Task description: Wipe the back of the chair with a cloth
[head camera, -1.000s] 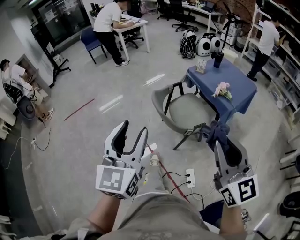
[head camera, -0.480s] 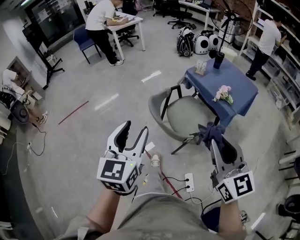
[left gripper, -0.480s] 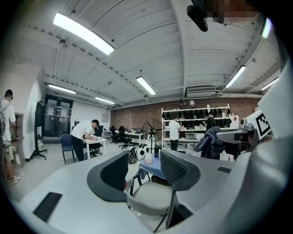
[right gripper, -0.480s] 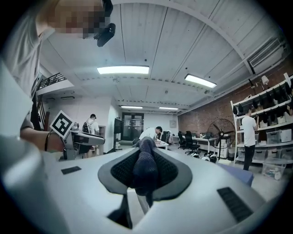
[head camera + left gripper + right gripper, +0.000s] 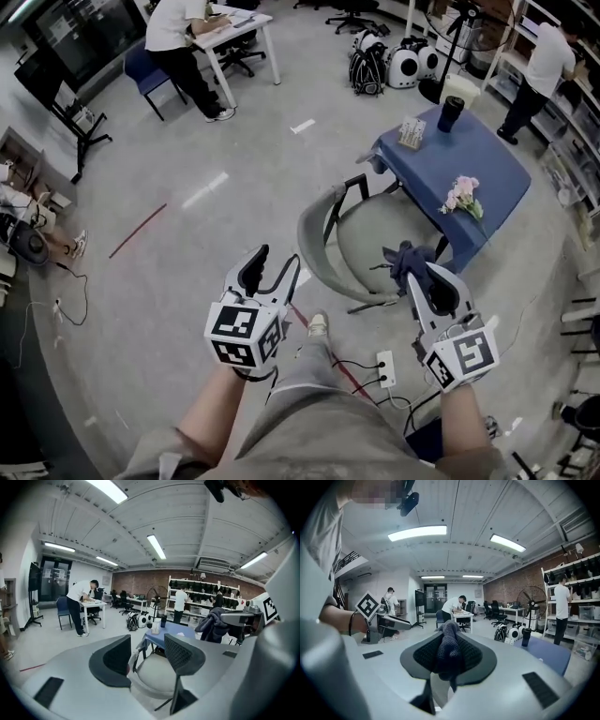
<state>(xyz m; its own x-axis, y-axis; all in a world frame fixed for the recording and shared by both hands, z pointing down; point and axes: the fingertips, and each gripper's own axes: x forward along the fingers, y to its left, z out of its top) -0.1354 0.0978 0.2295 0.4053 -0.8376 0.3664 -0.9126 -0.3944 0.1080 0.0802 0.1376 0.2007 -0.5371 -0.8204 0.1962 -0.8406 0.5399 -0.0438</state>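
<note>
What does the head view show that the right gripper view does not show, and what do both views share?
Only the head view shows the pink flowers lying on the blue table and the power strip on the floor. Only the right gripper view shows the ceiling lights and, from close up, the tool's mesh pads pressed on the cloth. Both show the dark cloth held in the right tool, the left tool, the blue table, and a person bent over a white desk.
</note>
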